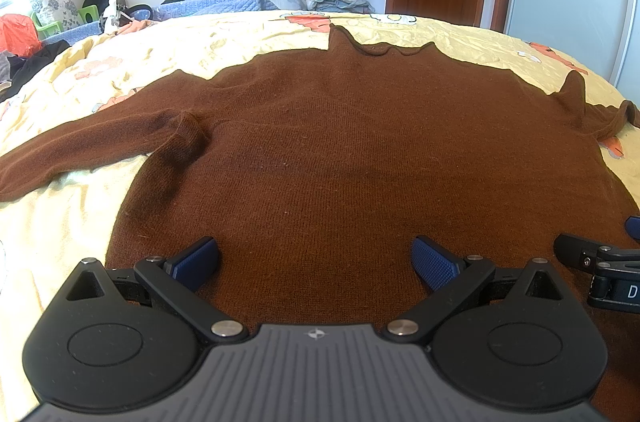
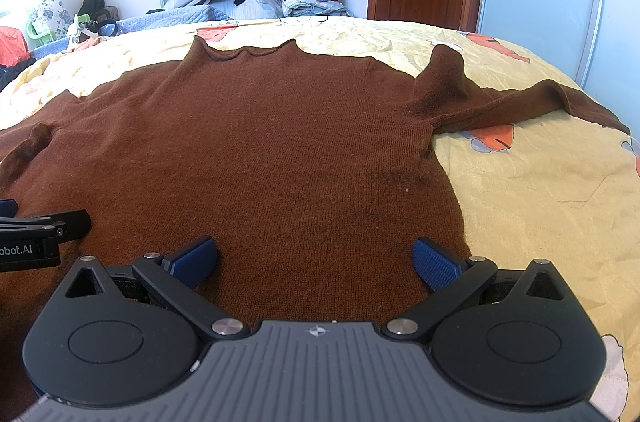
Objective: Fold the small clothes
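Brown knitted sweater (image 1: 340,150) lies flat; left gripper (image 1: 316,262) and right gripper (image 2: 316,262), both wide, risk pinching one layer only.

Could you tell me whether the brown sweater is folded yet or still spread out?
Spread out: the brown sweater lies flat on the bedspread, both sleeves extended sideways.
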Motion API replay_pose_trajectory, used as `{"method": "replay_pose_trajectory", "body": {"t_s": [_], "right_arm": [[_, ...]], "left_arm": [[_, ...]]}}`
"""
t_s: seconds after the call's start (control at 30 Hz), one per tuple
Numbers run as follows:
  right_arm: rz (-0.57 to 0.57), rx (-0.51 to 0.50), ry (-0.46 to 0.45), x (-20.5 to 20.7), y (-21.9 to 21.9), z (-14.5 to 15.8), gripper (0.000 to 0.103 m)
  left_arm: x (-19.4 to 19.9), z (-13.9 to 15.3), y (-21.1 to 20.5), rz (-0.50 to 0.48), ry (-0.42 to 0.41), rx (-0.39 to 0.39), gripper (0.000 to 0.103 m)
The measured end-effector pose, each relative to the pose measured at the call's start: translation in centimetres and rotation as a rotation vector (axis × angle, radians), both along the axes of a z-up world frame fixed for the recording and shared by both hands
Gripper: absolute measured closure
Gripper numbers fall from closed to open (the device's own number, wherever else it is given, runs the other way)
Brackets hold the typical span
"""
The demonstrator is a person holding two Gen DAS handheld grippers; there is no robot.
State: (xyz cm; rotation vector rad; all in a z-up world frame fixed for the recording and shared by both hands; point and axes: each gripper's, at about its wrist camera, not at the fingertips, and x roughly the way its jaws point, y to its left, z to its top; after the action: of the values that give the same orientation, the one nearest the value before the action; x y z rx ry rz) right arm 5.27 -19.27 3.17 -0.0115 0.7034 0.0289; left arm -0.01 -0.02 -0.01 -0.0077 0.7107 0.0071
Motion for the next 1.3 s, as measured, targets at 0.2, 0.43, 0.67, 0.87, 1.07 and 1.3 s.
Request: {"method": "replay_pose_trajectory", "body": {"t_s": [0.2, 0.43, 0.67, 0.87, 1.07, 1.3], "right_arm": [[0.000, 0.000, 0.000, 0.0, 0.0, 0.0, 0.000], [0.001, -0.001, 0.003, 0.0, -0.1, 0.0, 0.000], [0.041, 0.079, 0.079, 1.4, -1.9, 1.5, 0.000], [-0.183, 0.305, -0.047, 3.7, -13.8, 5.1, 0.000], [-0.512, 0.635, -0.125, 6.4, -31.3, 5.1, 0.004], [-0.688, 0.760, -0.155, 9.8, -41.1, 3.1, 0.025]], "left_arm": [[0.0, 0.0, 0.0, 0.000, 0.000, 0.000, 0.000], [0.0, 0.0, 0.0, 0.000, 0.000, 0.000, 0.000], [0.0, 0.0, 0.0, 0.000, 0.000, 0.000, 0.000], [0.0, 0.0, 0.0, 0.000, 0.000, 0.000, 0.000], [0.0, 0.0, 0.0, 0.000, 0.000, 0.000, 0.000], [0.0, 0.0, 0.0, 0.000, 0.000, 0.000, 0.000]]}}
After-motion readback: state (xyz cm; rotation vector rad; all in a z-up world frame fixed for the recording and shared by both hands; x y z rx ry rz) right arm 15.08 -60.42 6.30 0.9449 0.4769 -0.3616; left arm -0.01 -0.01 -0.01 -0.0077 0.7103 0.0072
